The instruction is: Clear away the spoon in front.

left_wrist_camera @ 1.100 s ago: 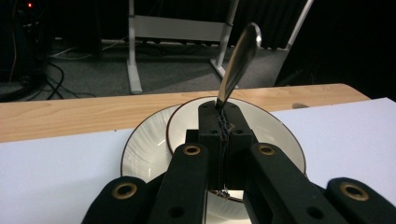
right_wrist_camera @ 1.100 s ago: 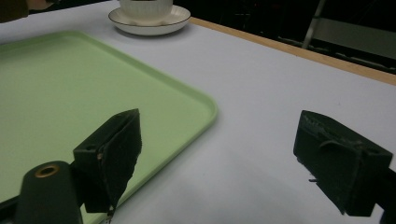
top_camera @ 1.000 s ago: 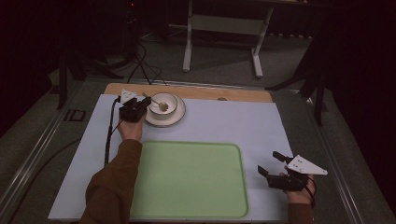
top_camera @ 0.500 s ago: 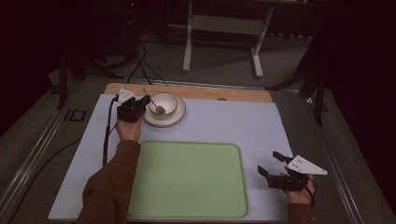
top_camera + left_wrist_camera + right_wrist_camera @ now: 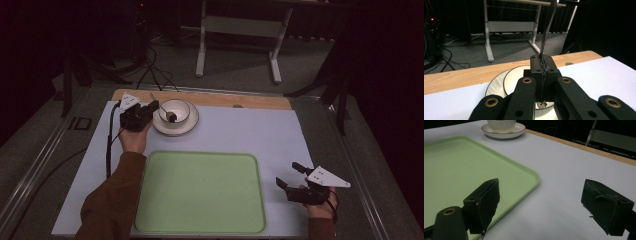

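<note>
At far left of the white mat, a spoon point(image 5: 162, 110) is pinched by its handle in the left gripper point(image 5: 145, 111), jaws tight, bowl end down in a cup point(image 5: 176, 111) on a saucer point(image 5: 186, 128). Nearer: green tray point(image 5: 200, 192). Right gripper point(image 5: 292, 176) rests beside tray's right edge w/ jaws wide, holding nothing.
</note>
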The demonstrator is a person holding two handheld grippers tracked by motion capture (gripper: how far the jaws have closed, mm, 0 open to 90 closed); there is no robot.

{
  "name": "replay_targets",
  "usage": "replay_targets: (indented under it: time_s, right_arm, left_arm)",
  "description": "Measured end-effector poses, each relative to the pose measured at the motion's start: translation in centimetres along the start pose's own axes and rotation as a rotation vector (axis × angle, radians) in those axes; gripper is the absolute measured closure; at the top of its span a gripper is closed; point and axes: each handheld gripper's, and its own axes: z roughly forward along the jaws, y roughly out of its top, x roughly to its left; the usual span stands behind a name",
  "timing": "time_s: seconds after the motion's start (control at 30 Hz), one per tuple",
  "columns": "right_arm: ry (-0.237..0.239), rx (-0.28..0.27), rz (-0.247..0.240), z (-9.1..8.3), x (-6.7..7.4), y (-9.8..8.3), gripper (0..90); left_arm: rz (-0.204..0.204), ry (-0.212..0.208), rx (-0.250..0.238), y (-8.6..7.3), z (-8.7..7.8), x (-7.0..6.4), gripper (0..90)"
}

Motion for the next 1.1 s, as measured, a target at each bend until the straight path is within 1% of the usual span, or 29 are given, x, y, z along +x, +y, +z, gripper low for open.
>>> replay_targets:
  time_s: [0.07, 0.17, 0.4, 0.5, 0.67, 0.7, 0.73, 0.8, 0.93, 1.0, 1.1]
  right_arm:
    - [0.000, 0.001, -0.002, 0.0, 0.0, 0.0, 14.9]
    - [0.000, 0.002, -0.003, 0.0, 0.0, 0.0, 14.9]
    - [-0.001, 0.004, -0.003, 0.0, 0.0, 0.0, 15.0]
    - [-0.002, 0.004, -0.003, 0.0, 0.0, 0.0, 15.0]
    - [-0.003, 0.004, -0.003, 0.0, 0.0, 0.0, 15.0]
    - [-0.003, 0.004, -0.003, 0.0, 0.0, 0.0, 15.0]
    - [-0.003, 0.005, -0.003, 0.0, 0.0, 0.0, 15.0]
    - [-0.002, 0.006, -0.002, 0.0, 0.0, 0.0, 15.0]
    - [-0.003, 0.006, -0.002, 0.0, 0.0, 0.0, 15.0]
    - [-0.003, 0.007, -0.001, 0.1, 0.0, 0.0, 15.0]
    - [-0.003, 0.008, -0.003, 0.0, 0.1, 0.0, 15.0]
  left_arm:
    - [0.013, -0.012, -0.004, 0.2, -0.5, -0.4, 89.3]
    - [0.017, -0.030, -0.013, 0.6, -1.0, -0.8, 89.3]
    - [0.039, -0.062, -0.006, 0.8, -2.2, -1.5, 89.5]
    - [0.052, -0.067, 0.015, 0.6, -2.5, -1.4, 89.5]
    - [0.046, -0.065, 0.048, 0.1, -3.1, -1.0, 89.6]
    - [0.046, -0.065, 0.048, 0.1, -3.1, -1.0, 89.6]
    - [0.051, -0.062, 0.063, -0.2, -3.4, -0.9, 89.6]
    - [0.051, -0.059, 0.077, -0.4, -3.7, -0.7, 89.5]
    - [0.040, -0.066, 0.102, -1.0, -4.4, -0.6, 89.5]
    - [0.055, -0.073, 0.118, -1.4, -4.8, -0.8, 89.5]
    - [0.079, -0.070, 0.139, -1.9, -5.4, -1.0, 89.5]
